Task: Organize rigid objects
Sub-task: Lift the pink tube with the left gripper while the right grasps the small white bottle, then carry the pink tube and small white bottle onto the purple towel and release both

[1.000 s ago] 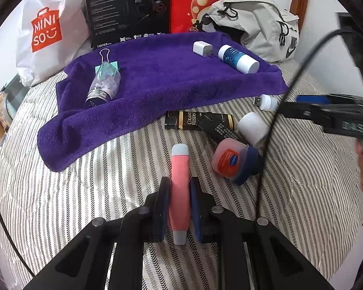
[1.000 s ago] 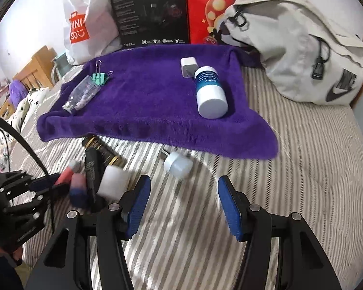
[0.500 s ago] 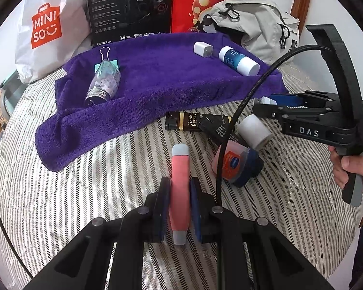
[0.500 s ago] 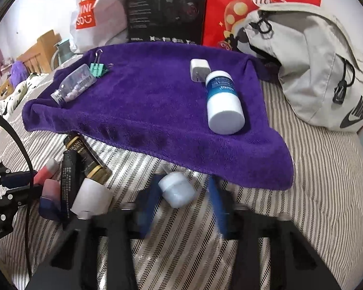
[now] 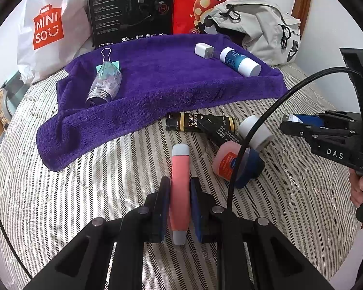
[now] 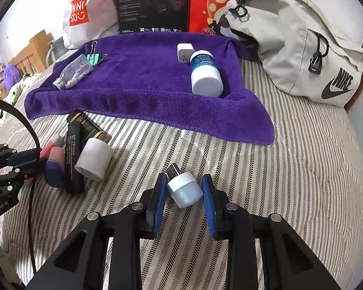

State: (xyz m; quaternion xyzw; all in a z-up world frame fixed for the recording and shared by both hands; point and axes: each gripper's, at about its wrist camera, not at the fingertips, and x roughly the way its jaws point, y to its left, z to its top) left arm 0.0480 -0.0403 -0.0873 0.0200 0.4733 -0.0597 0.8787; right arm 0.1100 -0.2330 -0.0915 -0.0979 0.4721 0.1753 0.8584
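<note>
Pale blue USB plug [image 6: 185,191] lying on striped bed [image 6: 302,181], sitting between right claw [image 6: 183,201] pads, connector pointing forward-left toward purple towel [image 6: 145,84]; jaws not yet clenched. Left claw [image 5: 180,205] gripping pink tube [image 5: 180,183], long axis pointing forward along fingers.

Bottle [image 6: 206,73] on towel [image 6: 142,89] — charger [image 6: 184,52] behind it.

The left hand-held gripper [image 5: 180,201] is clamped tight on what it holds. The right hand-held gripper [image 6: 184,194] has its pads a little apart around its object, low over the bed.
</note>
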